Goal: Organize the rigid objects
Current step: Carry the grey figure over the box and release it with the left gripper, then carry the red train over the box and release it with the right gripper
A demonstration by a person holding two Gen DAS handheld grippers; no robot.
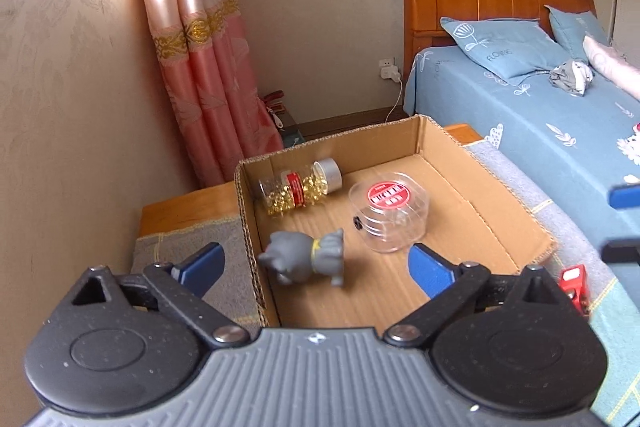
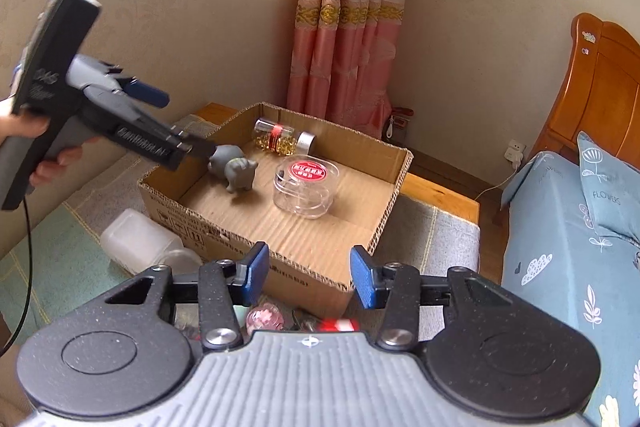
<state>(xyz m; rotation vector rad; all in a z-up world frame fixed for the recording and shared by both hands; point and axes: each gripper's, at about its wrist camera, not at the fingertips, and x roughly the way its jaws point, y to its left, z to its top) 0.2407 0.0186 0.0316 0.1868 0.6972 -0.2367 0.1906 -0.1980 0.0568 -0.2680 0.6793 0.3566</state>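
Note:
An open cardboard box (image 1: 424, 139) (image 2: 280, 275) holds a grey toy animal (image 1: 304, 261) (image 2: 234, 169), a clear bottle of gold capsules (image 1: 298, 189) (image 2: 280, 139) lying on its side, and a clear round tub with a red label (image 1: 390, 211) (image 2: 306, 187). My left gripper (image 1: 316, 255) (image 2: 180, 123) stands wide open at the box's left side. The toy lies ahead between its blue pads (image 1: 202, 265), and neither pad presses on it. My right gripper (image 2: 309, 259) (image 1: 622, 223) hovers at the box's near wall, jaws apart, nothing between them.
A white plastic jug (image 2: 136, 239) lies left of the box on the grey-green mat. A pink ball (image 2: 264, 319) and a red-and-white item (image 2: 338, 325) sit under my right gripper. A red toy car (image 1: 574, 285) lies right of the box. The bed (image 1: 540, 131) is on the right.

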